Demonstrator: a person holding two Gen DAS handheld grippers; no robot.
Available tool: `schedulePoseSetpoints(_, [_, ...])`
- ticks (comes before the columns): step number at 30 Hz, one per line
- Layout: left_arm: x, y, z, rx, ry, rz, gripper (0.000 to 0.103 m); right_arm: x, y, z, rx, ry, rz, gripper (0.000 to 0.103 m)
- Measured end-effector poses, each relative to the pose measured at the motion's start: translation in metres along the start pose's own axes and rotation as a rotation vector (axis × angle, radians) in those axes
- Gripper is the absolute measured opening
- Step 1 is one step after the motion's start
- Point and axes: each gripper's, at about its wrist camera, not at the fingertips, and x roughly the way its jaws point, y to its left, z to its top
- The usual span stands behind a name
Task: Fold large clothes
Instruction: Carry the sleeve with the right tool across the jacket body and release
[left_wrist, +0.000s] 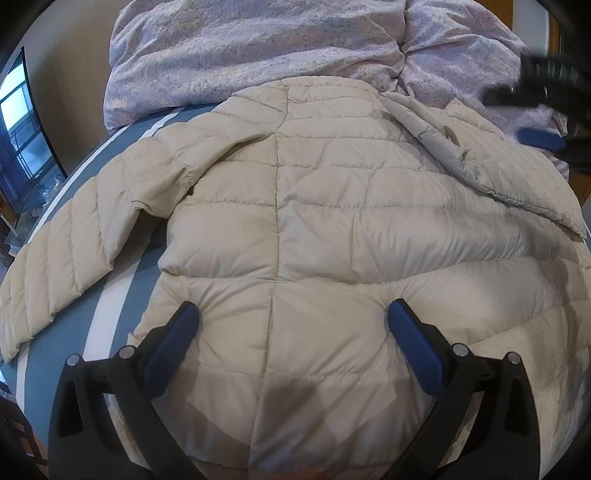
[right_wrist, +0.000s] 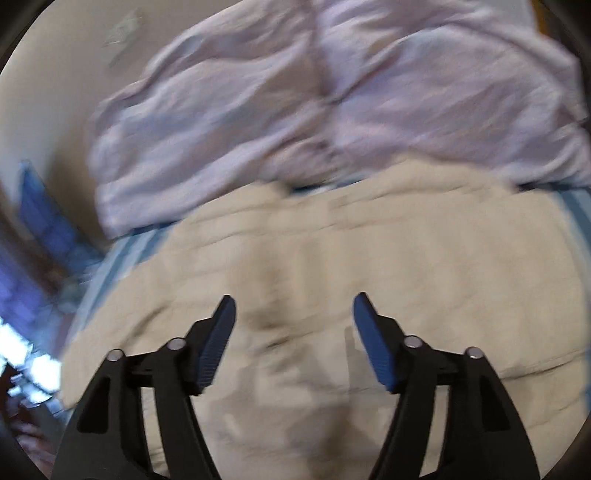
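Garment: the cream quilted down jacket (left_wrist: 295, 206) lies back-up on the blue-and-white striped bed sheet (left_wrist: 103, 317), directly ahead of and beneath both of my tools; its centre seam runs away from my left fingers toward the collar.

Left gripper (left_wrist: 293, 317): my fingers are spread wide, released, holding nothing. They hover over the hem region, one on each side of the centre seam. Whether the tips touch the fabric I cannot tell.

Right gripper (right_wrist: 293, 314): fingers likewise parted and empty, over the same jacket. This view is motion-blurred, so fine detail is unreadable. In the left view it appears dark and blurred, far right of my left fingers (left_wrist: 532, 96).

Left sleeve (left_wrist: 62, 266): spread outward, well to the left of my left fingers, resting on the sheet.

Right side panel (left_wrist: 480, 162): appears already turned inward over the body, ahead and right of my left fingers.

Background: a crumpled lilac floral duvet (left_wrist: 258, 48) sits beyond the collar, just touching it.

Step in hand (judgement): take hold of the next edge to fold, probably the left sleeve or the hem.

Technique:
- Pinch a seam or an edge, not a puffed panel; slick down fabric will likely slip.
- Grip both layers together.
- Lift low and carry slowly so the earlier fold is not disturbed.
- Keep clear of the duvet.
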Motion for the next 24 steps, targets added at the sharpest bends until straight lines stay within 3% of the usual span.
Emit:
schedulePoseSetpoints(2, [0.0,0.0,0.0,0.0,0.0,0.0,0.101,0.016,-0.017,-0.003,0.015,0.023,-0.107,0.071])
schedulePoseSetpoints(4, [0.0,0.0,0.0,-0.001,0.0,-0.001,0.101,0.03,-0.028,-0.008,0.056,0.069,-0.131,0.071])
schedulePoseSetpoints(9, [-0.001,0.0,-0.001,-0.003,0.001,-0.003,0.101,0.049,-0.019,-0.017,0.051,0.088,-0.148,0.085])
schedulePoseSetpoints(13, [-0.001,0.0,0.0,-0.003,0.002,-0.003,0.101,0.055,0.0,-0.019,0.021,0.09,-0.125,0.088])
schedulePoseSetpoints(24, [0.0,-0.001,0.0,-0.002,0.0,0.0,0.101,0.067,0.012,-0.029,-0.05,0.115,-0.182,0.1])
